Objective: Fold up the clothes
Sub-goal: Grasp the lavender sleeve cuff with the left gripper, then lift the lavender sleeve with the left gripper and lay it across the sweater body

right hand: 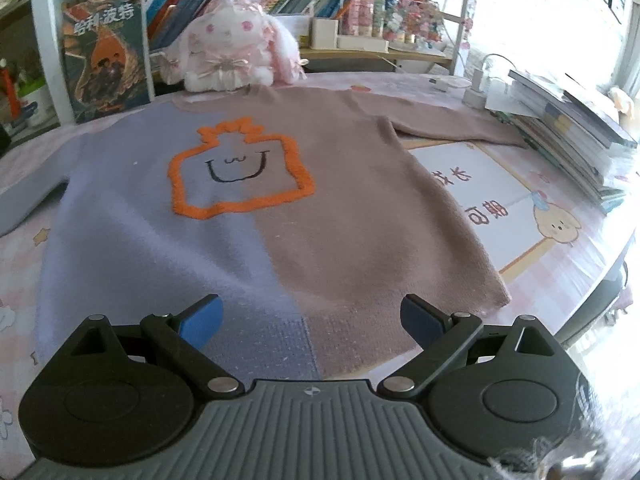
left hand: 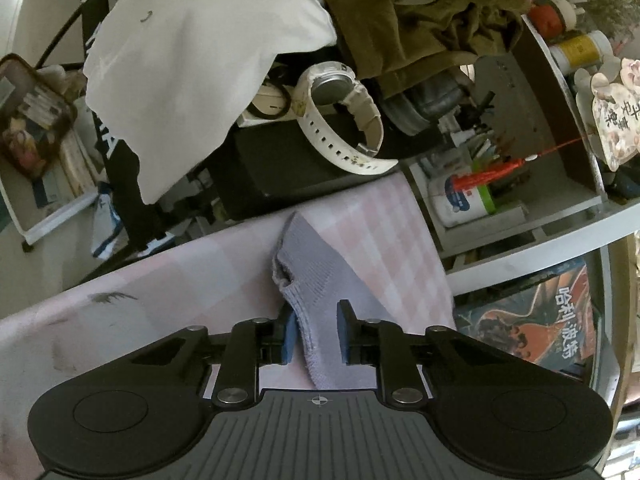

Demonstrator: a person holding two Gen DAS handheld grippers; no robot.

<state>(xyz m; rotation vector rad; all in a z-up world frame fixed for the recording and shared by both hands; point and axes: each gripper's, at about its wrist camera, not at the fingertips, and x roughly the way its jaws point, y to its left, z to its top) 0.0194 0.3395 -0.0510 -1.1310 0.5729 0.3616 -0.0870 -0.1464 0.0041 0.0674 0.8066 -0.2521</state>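
A knit sweater (right hand: pixel 280 208), lavender on the left half and dusty pink on the right, lies flat on the table with an orange bottle outline and a smiley face on its chest. My right gripper (right hand: pixel 312 316) is open wide and empty just above the sweater's bottom hem. In the left wrist view the lavender sleeve (left hand: pixel 316 292) lies on the pink checked tablecloth (left hand: pixel 208 276) with its cuff toward the table edge. My left gripper (left hand: pixel 318 336) is partly open with the sleeve lying between its blue pads (left hand: pixel 291 338); the pads do not press it.
A plush rabbit (right hand: pixel 236 48), a poster book (right hand: pixel 106 52) and bookshelves stand behind the sweater. A stack of books (right hand: pixel 568 132) and a charger (right hand: pixel 476 92) sit at the right. Beyond the table's left edge are a white watch (left hand: pixel 340 108), hanging clothes (left hand: pixel 192 64) and a cluttered shelf (left hand: pixel 520 168).
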